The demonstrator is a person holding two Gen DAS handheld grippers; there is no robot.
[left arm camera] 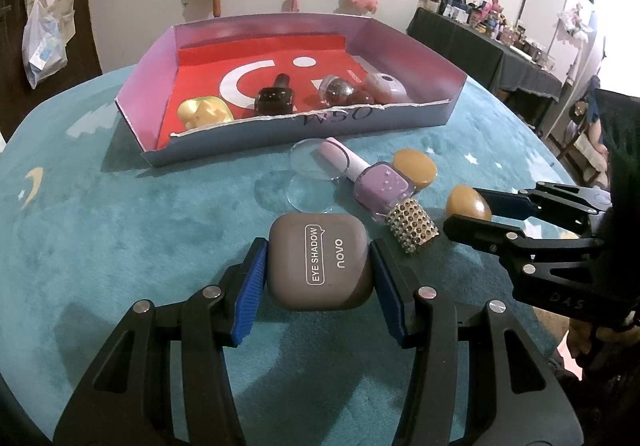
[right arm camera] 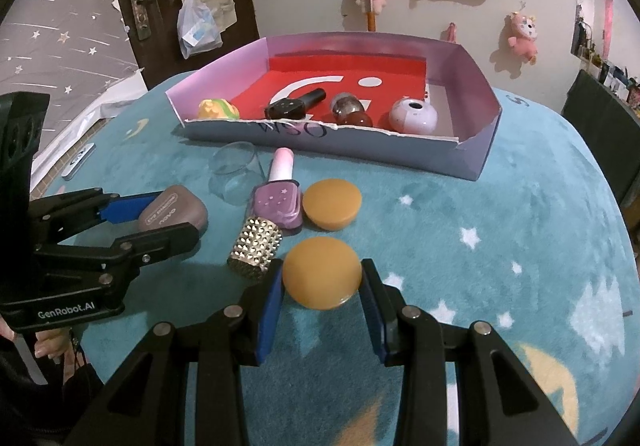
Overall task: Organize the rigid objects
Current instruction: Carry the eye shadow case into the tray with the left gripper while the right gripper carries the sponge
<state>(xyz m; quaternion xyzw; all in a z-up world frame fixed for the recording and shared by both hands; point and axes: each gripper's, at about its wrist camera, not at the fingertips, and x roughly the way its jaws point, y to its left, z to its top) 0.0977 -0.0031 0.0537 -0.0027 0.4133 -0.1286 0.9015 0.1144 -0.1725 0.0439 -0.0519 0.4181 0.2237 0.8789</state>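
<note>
two grippers are down on the teal cloth, and i have something clamped in each. my left gripper has its blue pads pressed on both sides of the grey-brown eye shadow case, which sits on the cloth in front of the box. my right gripper is closed on an amber disc, pads touching its left and right edges.

just beside that disc, to its left in the right wrist view, lies a studded gold cylinder. behind it i see a lilac nail polish bottle lying on its side with its pink cap pointing toward the box, a second amber disc touching the bottle's right side, and a clear round lid to the bottle's left.

the open cardboard box with a red liner sits further back. inside, along its near wall, i count a yellow-green piece, a dark bottle on its side, a brownish glassy bottle and a pale lilac round jar.
</note>
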